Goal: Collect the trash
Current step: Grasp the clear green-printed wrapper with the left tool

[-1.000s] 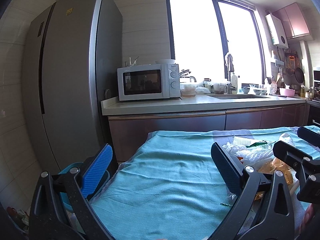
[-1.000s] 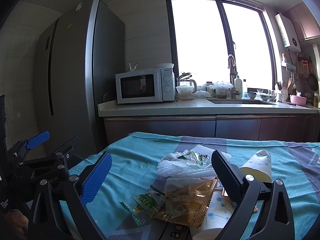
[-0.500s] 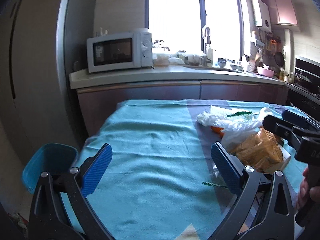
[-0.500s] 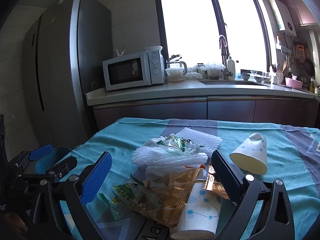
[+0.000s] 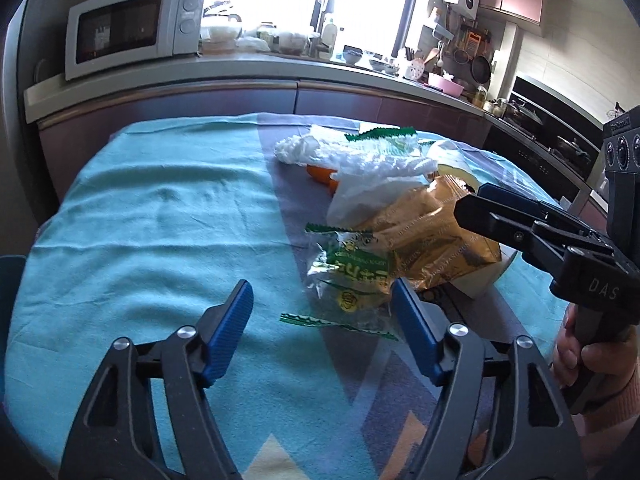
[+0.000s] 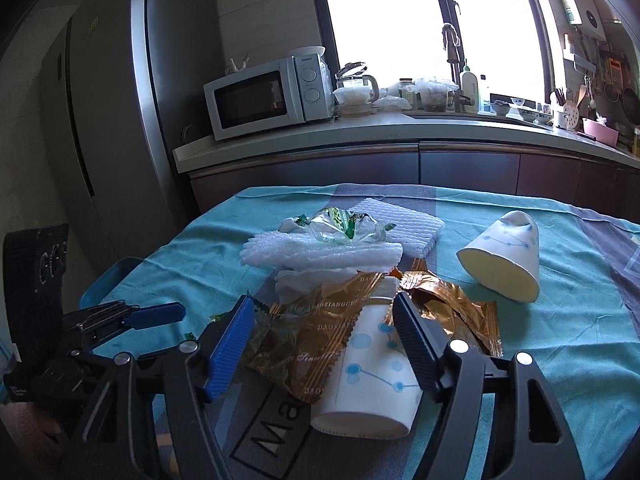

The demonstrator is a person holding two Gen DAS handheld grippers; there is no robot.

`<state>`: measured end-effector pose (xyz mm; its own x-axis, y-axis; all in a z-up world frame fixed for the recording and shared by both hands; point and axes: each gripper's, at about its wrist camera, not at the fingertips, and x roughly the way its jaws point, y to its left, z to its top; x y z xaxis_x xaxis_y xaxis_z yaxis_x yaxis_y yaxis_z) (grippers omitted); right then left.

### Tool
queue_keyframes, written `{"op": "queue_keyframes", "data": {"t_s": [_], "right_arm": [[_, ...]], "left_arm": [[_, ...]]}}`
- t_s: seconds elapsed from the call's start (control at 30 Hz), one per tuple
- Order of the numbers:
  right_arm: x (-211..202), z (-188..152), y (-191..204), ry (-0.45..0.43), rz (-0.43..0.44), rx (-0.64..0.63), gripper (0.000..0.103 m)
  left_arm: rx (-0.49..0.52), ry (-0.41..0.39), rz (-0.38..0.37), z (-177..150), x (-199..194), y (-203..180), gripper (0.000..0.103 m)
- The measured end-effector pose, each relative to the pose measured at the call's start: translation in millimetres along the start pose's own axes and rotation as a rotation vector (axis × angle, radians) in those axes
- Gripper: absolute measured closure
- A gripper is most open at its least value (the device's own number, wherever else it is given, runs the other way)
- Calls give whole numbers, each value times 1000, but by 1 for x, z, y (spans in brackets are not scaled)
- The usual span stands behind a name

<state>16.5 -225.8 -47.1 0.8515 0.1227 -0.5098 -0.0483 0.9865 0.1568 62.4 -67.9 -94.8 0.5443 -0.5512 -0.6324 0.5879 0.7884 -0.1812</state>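
A pile of trash lies on the teal cloth-covered table [image 5: 140,240]: a clear green-printed wrapper [image 5: 352,276], a gold foil wrapper [image 5: 432,236] [image 6: 320,332], white foam netting [image 5: 376,168] [image 6: 324,256], and two paper cups, one [image 6: 372,380] under the gold wrapper, one [image 6: 504,260] lying apart to the right. My left gripper [image 5: 324,320] is open, its jaws straddling the near edge of the green wrapper. My right gripper [image 6: 324,332] is open just above the gold wrapper and cup; it also shows in the left wrist view [image 5: 500,216].
A blue bin [image 6: 108,280] stands on the floor by the table's left edge. Behind the table are a counter with a microwave [image 6: 264,96], a sink and clutter, and a tall fridge [image 6: 120,100] at the left.
Both grippers have moved forward and tilted down toward the trash pile. The left one has swung right, from bare cloth to the green wrapper. Both stay open.
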Motion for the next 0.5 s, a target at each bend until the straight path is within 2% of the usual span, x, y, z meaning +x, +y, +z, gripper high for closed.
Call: {"op": "queue_keyframes", "data": {"t_s": [0.17,0.23,0.27,0.33,0.4,0.5], "right_arm": [[-2,-4,1,28,25,5,49],[2,-6,0,46,25,12,58],[4,-7,-1,52,29,16,66],[5,-7,-1,49,37,21,75],[3,-7,-1,51,53,29,89],[0,-6,-1,51,82,34,98]], "left_arm": [[-35,53,-70,-1,18,5,67],[-51,59,-90,-1,23,8,70],[-56,58,-92,-1,25,8,71],[-57,55,-88,0,26,9,74],[-58,44,-89,0,24,10,77],[-63,20,-87,2,15,10,78]]}}
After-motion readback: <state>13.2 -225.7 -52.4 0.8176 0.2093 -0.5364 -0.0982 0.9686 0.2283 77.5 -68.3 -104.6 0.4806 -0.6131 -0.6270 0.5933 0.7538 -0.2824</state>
